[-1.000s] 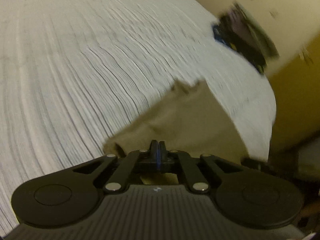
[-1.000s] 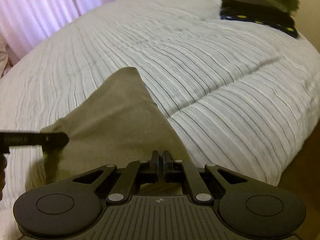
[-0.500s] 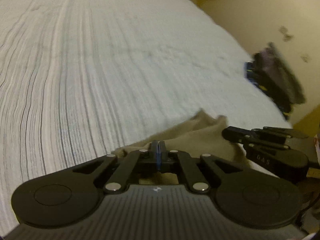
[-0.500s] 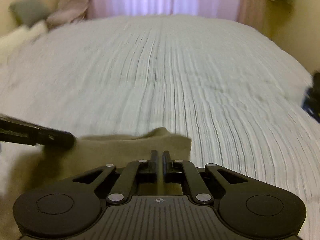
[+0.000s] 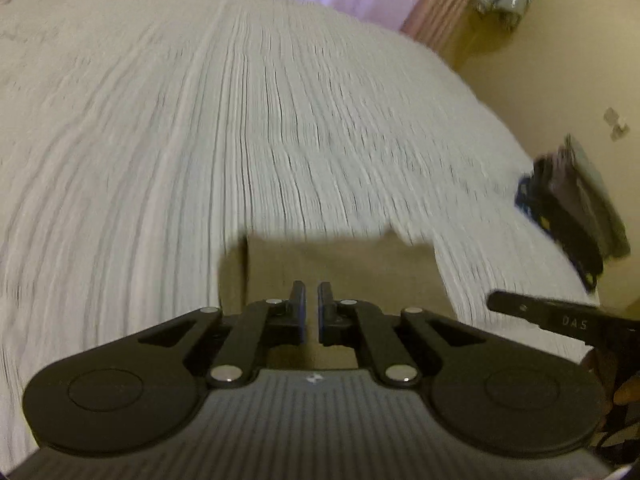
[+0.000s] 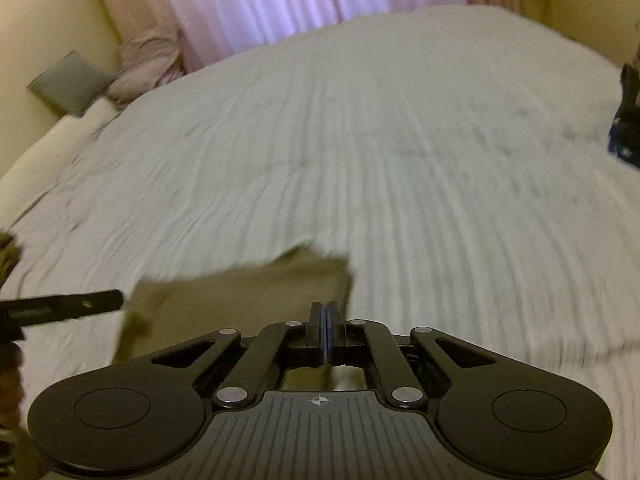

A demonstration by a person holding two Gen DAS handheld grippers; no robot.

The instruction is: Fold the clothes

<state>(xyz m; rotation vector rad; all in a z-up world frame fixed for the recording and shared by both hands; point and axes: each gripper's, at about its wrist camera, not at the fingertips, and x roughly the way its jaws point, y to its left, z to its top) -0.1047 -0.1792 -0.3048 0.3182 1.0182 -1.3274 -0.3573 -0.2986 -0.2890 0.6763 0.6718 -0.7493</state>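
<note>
Both grippers point forward and down over the near edge of the bed, side by side and level with each other. The left gripper (image 5: 311, 308) hangs just above the folded cloth (image 5: 340, 264). Its two black fingers stand slightly apart, and the narrow gap between them is empty, with the cloth showing through from underneath. The right gripper (image 6: 325, 330) has its fingers pressed together, with only a thin blue line of padding between them. No cloth can be seen pinched there. From the left camera its tip sits off the cloth's right edge, clear of the fabric. From the right camera the left gripper's tip sits just beside the cloth's left edge.

The cloth is a dull olive-brown fabric, matt and soft, folded into a rough rectangle with one short flap doubled over along its left side. It lies flat on the bedspread (image 5: 200, 140) near the front edge of the bed, right under and ahead of the two grippers. The bedspread is pale and crinkled, ribbed with fine dark lines that run away from the cameras. A blurred stack of dark folded clothes (image 5: 572, 216) sits at the bed's right edge, well apart from the cloth. Pink curtains (image 6: 280, 0) hang in soft pleats behind the bed.
</note>
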